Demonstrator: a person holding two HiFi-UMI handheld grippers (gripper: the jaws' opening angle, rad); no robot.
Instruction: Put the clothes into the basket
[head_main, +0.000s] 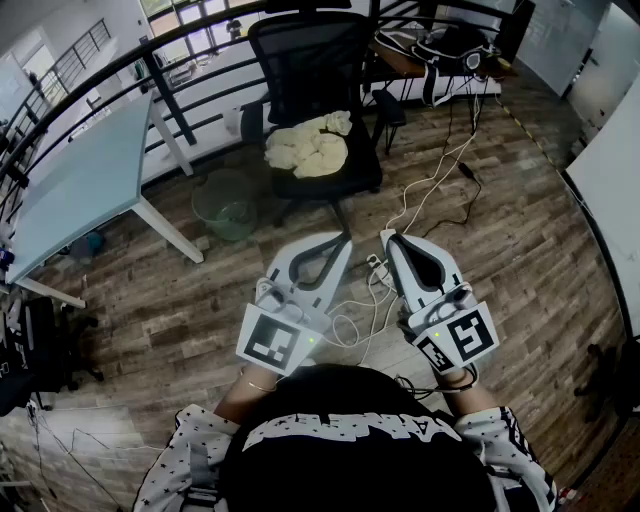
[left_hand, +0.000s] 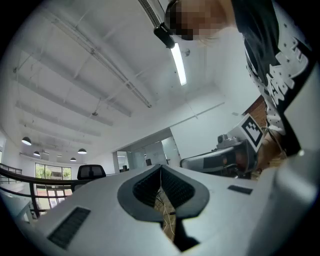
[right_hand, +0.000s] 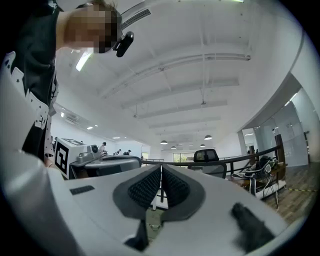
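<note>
Two tongs, one chair, one basket, one clothes pile.

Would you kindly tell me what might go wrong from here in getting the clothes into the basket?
1. White cables trail over the floor in front of the chair: a trip hazard when stepping forward.
2. The clothes lie in a loose heap on its seat; a grip may lift only part, and the rest could slide off.
3. The basket sits low beside the table leg, so a drop could miss it.
</note>
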